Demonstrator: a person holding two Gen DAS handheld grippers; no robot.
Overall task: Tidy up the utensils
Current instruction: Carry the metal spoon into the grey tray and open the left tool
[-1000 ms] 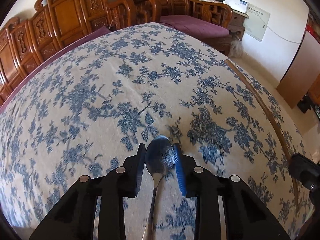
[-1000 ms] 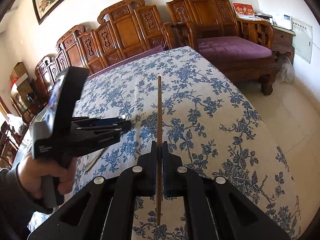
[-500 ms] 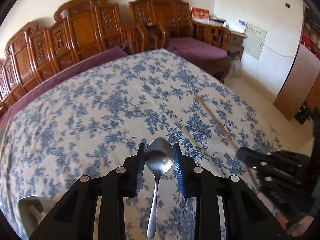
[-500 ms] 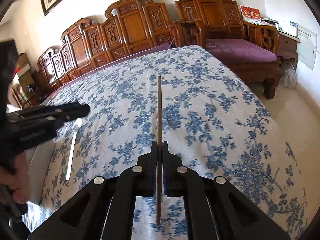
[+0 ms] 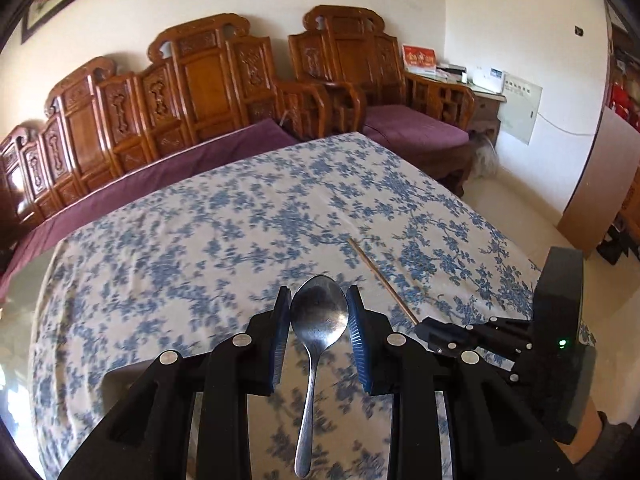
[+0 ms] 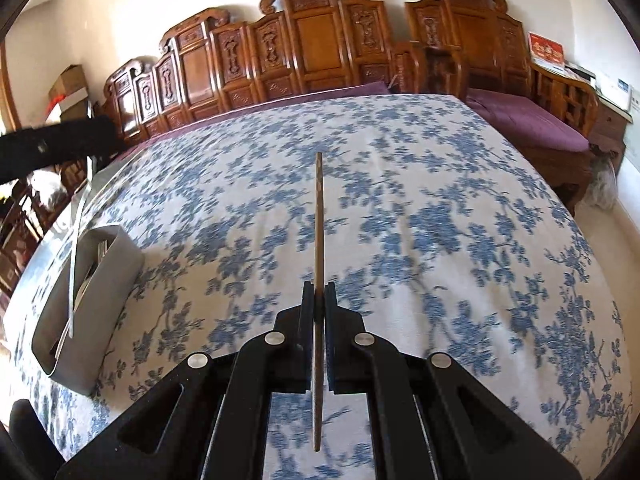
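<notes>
My left claw (image 5: 319, 312) is clamped on a metal spoon (image 5: 316, 344) — the blue pads press the sides of its bowl, which faces up toward the camera, and the handle runs back between the claw's arms toward me. The spoon is held in the air above the desk (image 5: 224, 232), which is covered by a white cloth with blue flowers.

My right claw (image 6: 319, 300) is closed on a thin brown chopstick (image 6: 318, 220), the jaws nearly touching on either side of it. The stick points straight ahead along the fingers, with its far end out over the middle of the desk and its near end sticking back behind the pads. From the left wrist view, the right claw sits just to the right of the spoon, and the chopstick slants away from it over the cloth.

A grey utensil tray (image 6: 120, 276) rests on the desk, to the left of the chopstick. It already holds some metal cutlery; I can make out fork tines, but not the rest. Carved wooden chairs (image 6: 320, 44) with purple cushions stand beyond the desk's far edge.
</notes>
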